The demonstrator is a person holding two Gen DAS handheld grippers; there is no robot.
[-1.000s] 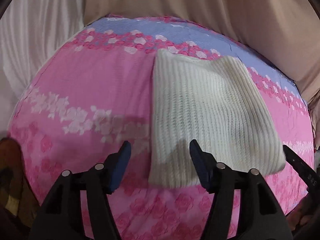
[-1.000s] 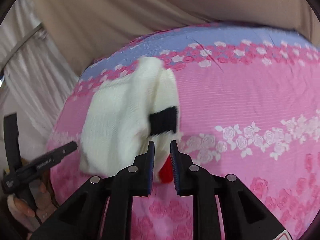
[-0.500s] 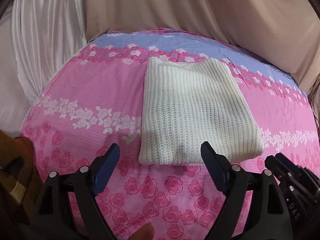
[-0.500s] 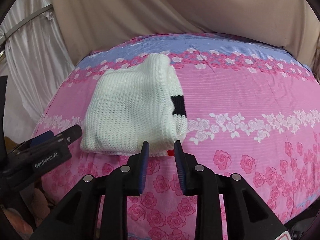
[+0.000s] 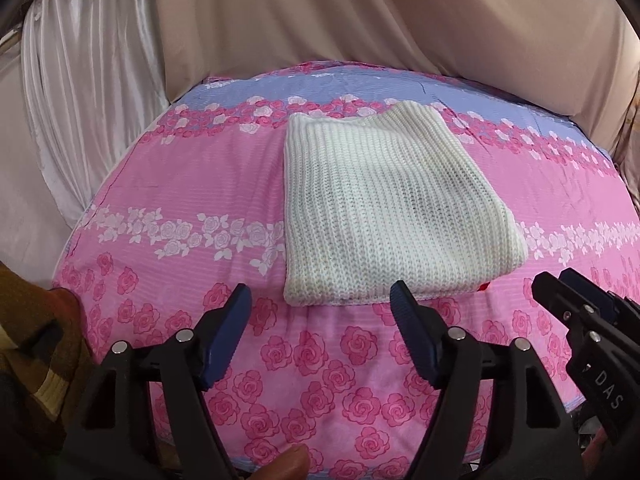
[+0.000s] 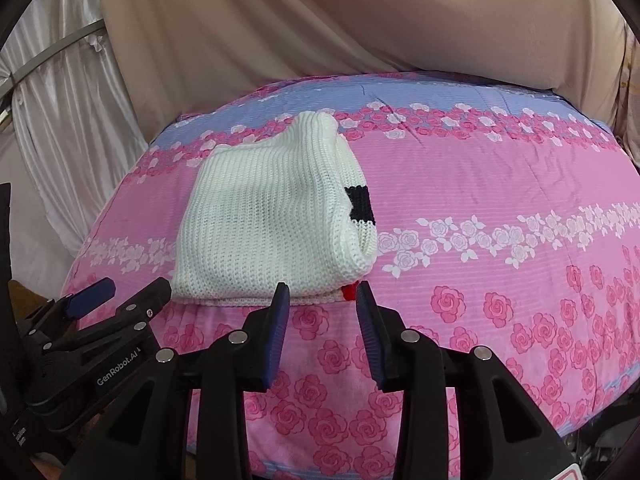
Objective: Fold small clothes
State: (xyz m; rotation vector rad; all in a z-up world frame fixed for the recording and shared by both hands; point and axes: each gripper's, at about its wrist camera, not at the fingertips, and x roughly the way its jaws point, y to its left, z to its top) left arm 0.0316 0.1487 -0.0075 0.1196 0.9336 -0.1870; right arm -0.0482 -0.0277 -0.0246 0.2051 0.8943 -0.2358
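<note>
A white knitted sweater (image 5: 384,208) lies folded into a flat rectangle on the pink rose bedspread (image 5: 180,184). In the right wrist view the sweater (image 6: 268,216) shows a black patch (image 6: 360,206) on its right side and a bit of red (image 6: 350,290) at its near corner. My left gripper (image 5: 320,294) hovers just short of the near edge; its jaws are closing with nothing between them. My right gripper (image 6: 322,287) sits before the near right corner, and its jaws are opening on nothing. Each gripper shows in the other's view: right gripper (image 5: 554,280), left gripper (image 6: 134,286).
Beige cloth (image 5: 380,20) hangs behind the bed and a white curtain (image 5: 80,80) hangs to the left. A brown striped sleeve (image 5: 32,340) is at the lower left, and a fingertip (image 5: 290,460) shows at the bottom. The bedspread (image 6: 500,184) stretches bare to the right.
Both grippers have drawn back from the sweater, which now lies farther off and lies still. The right jaws have spread apart from nearly shut. The left jaws widened, then narrowed a little.
</note>
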